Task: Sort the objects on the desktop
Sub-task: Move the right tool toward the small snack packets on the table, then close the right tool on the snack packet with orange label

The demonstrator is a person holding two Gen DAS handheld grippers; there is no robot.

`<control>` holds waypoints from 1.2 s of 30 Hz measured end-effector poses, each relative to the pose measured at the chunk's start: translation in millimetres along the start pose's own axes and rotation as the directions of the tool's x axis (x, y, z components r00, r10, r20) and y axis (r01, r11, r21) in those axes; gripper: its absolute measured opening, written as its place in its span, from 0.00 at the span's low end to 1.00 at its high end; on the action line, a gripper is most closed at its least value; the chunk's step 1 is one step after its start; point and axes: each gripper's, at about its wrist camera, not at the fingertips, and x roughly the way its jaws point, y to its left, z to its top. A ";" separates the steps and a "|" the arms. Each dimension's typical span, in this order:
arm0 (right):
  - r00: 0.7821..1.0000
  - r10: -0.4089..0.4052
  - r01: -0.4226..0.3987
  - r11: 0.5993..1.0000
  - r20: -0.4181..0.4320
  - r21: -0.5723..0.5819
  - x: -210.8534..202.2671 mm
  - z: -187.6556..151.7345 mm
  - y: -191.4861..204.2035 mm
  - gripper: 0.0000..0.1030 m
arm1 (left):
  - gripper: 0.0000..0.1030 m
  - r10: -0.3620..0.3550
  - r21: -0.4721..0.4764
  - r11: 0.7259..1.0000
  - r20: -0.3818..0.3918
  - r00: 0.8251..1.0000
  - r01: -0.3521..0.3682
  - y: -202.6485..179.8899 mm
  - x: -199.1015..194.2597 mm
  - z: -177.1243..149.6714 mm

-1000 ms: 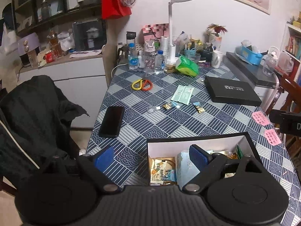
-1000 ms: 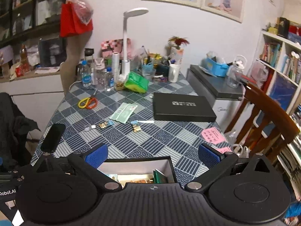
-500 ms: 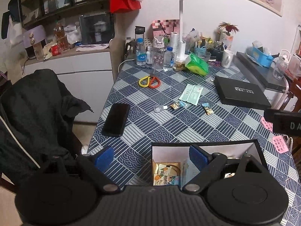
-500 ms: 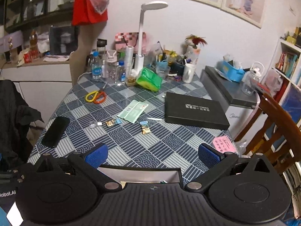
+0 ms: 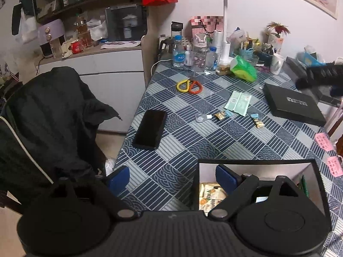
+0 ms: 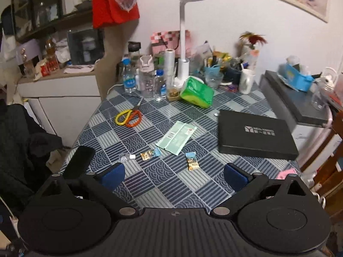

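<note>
An open black box (image 5: 253, 165) with snack packets (image 5: 211, 194) inside sits at the table's near edge. My left gripper (image 5: 172, 180) is open and empty, its right finger over the box. My right gripper (image 6: 174, 176) is open and empty above the table; its body shows blurred in the left wrist view (image 5: 319, 78). Loose on the blue patterned cloth lie two small candy wrappers (image 6: 150, 154) (image 6: 192, 162), a small clear item (image 6: 126, 158), a green sachet (image 6: 176, 137), yellow-orange scissors (image 6: 128, 117) and a black phone (image 5: 150, 129).
A flat black case (image 6: 256, 135) lies at the right. Bottles (image 6: 148, 81), a lamp (image 6: 185, 34), a green tissue pack (image 6: 197, 95) and cups crowd the far edge. Pink notes (image 5: 323, 142) lie at the right edge. A chair with a black jacket (image 5: 42, 124) stands left.
Both grippers rose and moved forward. The right gripper's view passed beyond the box, which no longer shows in it. Both stayed open.
</note>
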 end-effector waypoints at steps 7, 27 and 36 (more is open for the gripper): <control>0.988 0.104 -0.100 0.994 -0.110 0.043 65.7 42.6 -4.7 0.59 | 1.00 -0.009 -0.029 1.000 -0.043 0.999 0.008 7.1 15.5 -0.1; 0.904 0.000 0.010 1.000 -0.428 0.023 283.7 28.8 -33.2 0.38 | 1.00 0.021 -0.048 0.998 -0.123 0.992 -0.027 0.8 53.8 5.2; 0.883 -0.012 0.026 0.999 -0.470 0.024 335.6 17.4 -43.1 0.38 | 1.00 0.029 -0.027 0.999 -0.161 0.987 -0.033 -5.4 67.6 6.4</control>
